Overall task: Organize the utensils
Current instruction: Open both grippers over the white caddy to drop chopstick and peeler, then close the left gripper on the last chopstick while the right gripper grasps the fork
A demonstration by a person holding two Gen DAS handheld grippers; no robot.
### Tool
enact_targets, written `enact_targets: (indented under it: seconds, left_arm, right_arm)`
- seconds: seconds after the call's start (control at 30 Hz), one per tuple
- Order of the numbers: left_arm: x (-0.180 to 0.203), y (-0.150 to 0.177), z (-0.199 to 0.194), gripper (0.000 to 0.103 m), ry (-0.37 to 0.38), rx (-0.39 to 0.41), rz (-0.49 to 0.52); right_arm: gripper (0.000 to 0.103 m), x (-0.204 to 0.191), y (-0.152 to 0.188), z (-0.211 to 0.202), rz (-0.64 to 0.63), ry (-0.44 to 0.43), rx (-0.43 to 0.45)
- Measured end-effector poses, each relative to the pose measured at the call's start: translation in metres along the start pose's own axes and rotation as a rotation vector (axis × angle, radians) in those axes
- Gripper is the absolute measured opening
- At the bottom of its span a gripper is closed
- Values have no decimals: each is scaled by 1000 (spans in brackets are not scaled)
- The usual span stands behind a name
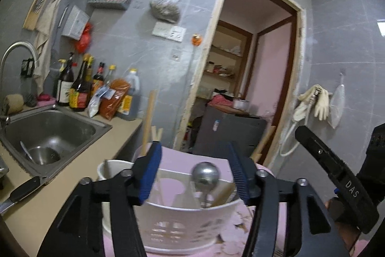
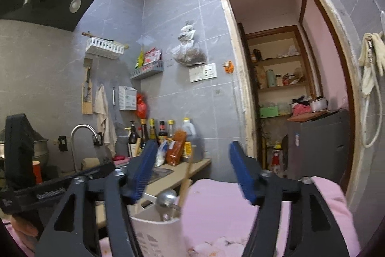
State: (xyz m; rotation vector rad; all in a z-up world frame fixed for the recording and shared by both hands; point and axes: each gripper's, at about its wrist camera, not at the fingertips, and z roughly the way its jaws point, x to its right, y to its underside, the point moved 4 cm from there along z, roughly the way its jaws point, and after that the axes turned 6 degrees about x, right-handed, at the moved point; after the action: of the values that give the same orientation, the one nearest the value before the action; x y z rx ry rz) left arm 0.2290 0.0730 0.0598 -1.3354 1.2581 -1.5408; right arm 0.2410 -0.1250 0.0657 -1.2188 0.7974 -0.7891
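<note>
A white slotted utensil holder (image 1: 182,225) stands on a pink cloth (image 1: 173,158) just below my left gripper (image 1: 193,172). Its blue pads are apart, with nothing pressed between them. In the holder stand a metal ladle (image 1: 205,176), bowl end up, and wooden chopsticks (image 1: 222,193). In the right wrist view the same holder (image 2: 156,233) sits low and left of centre, with the ladle (image 2: 167,199) and a chopstick (image 2: 185,184) sticking up. My right gripper (image 2: 192,172) is open above it and holds nothing.
A steel sink (image 1: 53,134) with a spoon in its bowl lies to the left, and a black-handled knife (image 1: 21,194) rests on the counter edge. Sauce bottles (image 1: 79,88) line the wall. A second white cup (image 1: 108,170) stands behind the holder. An open doorway (image 1: 252,76) is ahead.
</note>
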Motion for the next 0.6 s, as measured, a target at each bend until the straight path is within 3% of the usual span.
enact_targets:
  seconds: [0.2,0.27,0.33,0.4,0.6]
  left_arm:
    - [29,3,-4,80,37,-29,38]
    - [38,7,-4,83,50,-42,53]
    - [45,11,-2,90,61,-60,63]
    - [54,19,-1,94,76,-92,76]
    - [75,47,2,95,122,-196,96]
  right_arm:
    - [87,21,-8,-30,-39,58,-11]
    - [92,30,-10,-40,-44,74,-18]
    - [103,38,-11,-49,-45,94,-24]
    - [103,47,-10,-58,-45,112,-32]
    - [103,70,2,-72,-59,171,-131]
